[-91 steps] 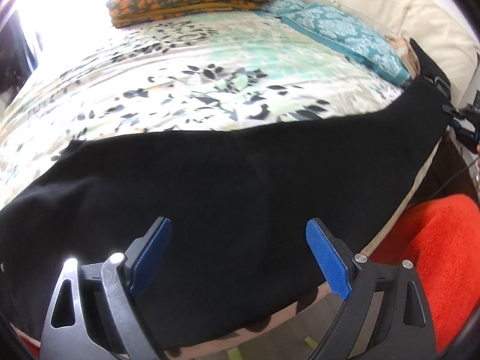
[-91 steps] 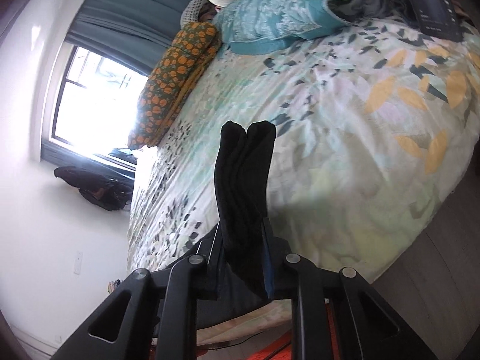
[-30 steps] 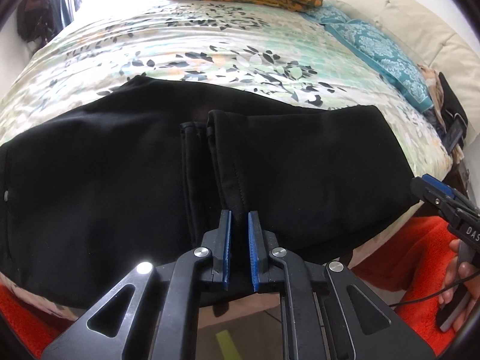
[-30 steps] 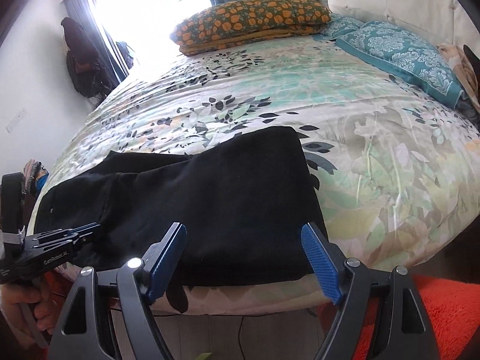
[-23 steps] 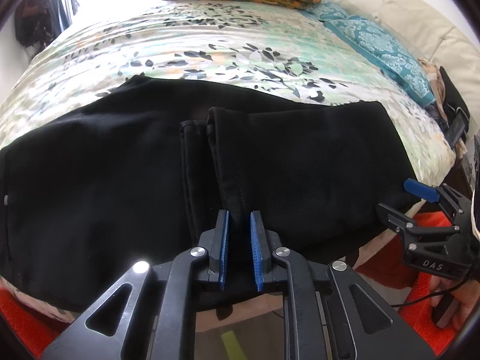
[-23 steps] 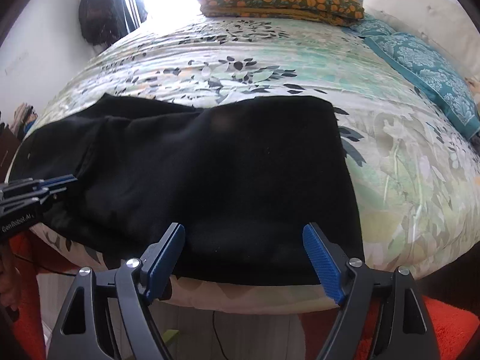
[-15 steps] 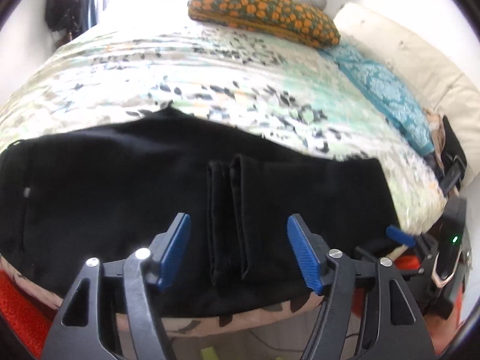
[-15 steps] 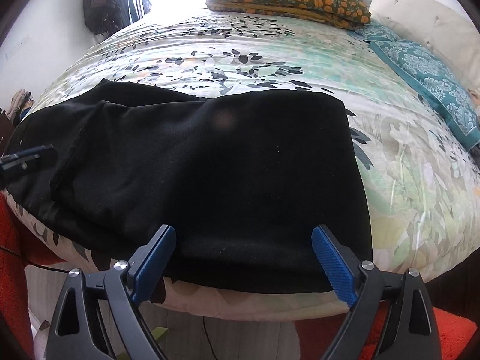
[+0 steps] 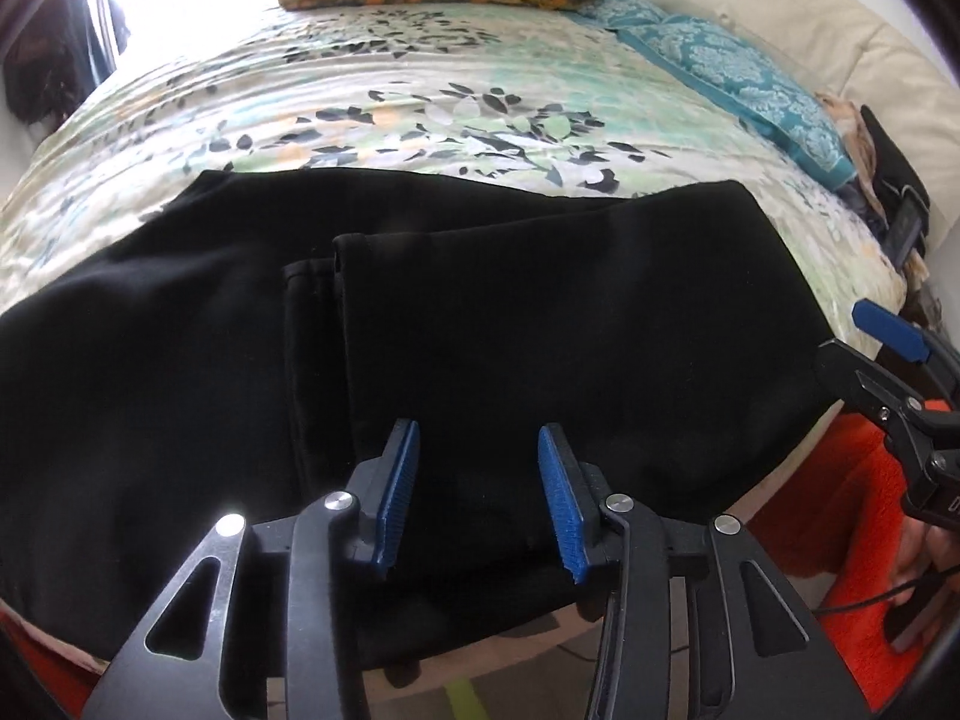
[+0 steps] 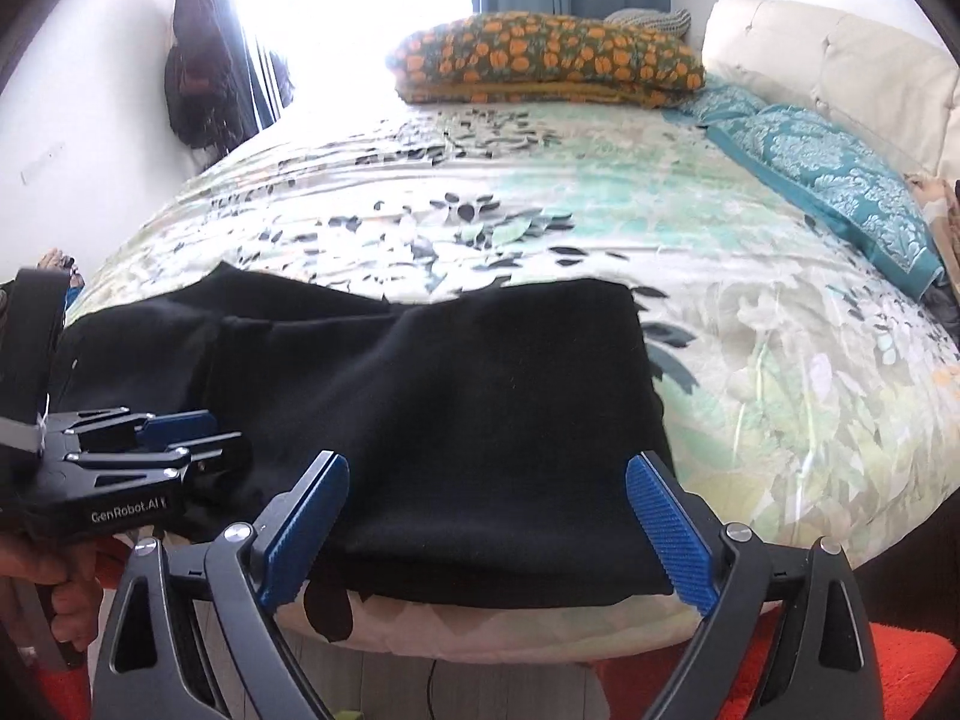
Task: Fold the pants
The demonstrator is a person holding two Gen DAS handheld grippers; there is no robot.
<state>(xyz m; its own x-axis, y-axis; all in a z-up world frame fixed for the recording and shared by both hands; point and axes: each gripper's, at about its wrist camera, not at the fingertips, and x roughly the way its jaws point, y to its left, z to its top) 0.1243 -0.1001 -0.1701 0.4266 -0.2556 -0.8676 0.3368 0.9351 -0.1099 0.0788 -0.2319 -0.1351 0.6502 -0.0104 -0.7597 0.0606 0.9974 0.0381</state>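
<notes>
The black pants [image 9: 540,324] lie folded along the near edge of the bed, leg ends doubled back over the middle, their hems [image 9: 336,252] showing as two stacked edges. The pants also show in the right wrist view [image 10: 480,408]. My left gripper [image 9: 477,498] is open and empty, fingers over the near edge of the folded legs. It also appears at the left of the right wrist view [image 10: 180,426]. My right gripper [image 10: 486,534] is wide open and empty at the folded right end. It shows at the right edge of the left wrist view [image 9: 888,336].
The floral bedspread [image 10: 600,228] covers the bed. An orange-patterned pillow [image 10: 546,60] and teal pillow [image 10: 828,180] lie at the far side. A cream headboard [image 10: 840,60] stands right. An orange rug [image 9: 852,516] covers the floor below. Dark clothes [image 10: 198,78] hang by the window.
My left gripper opened and let go of the folded leg edge, then narrowed somewhat while staying open. My right gripper released the leg ends earlier and stays wide open at the fold.
</notes>
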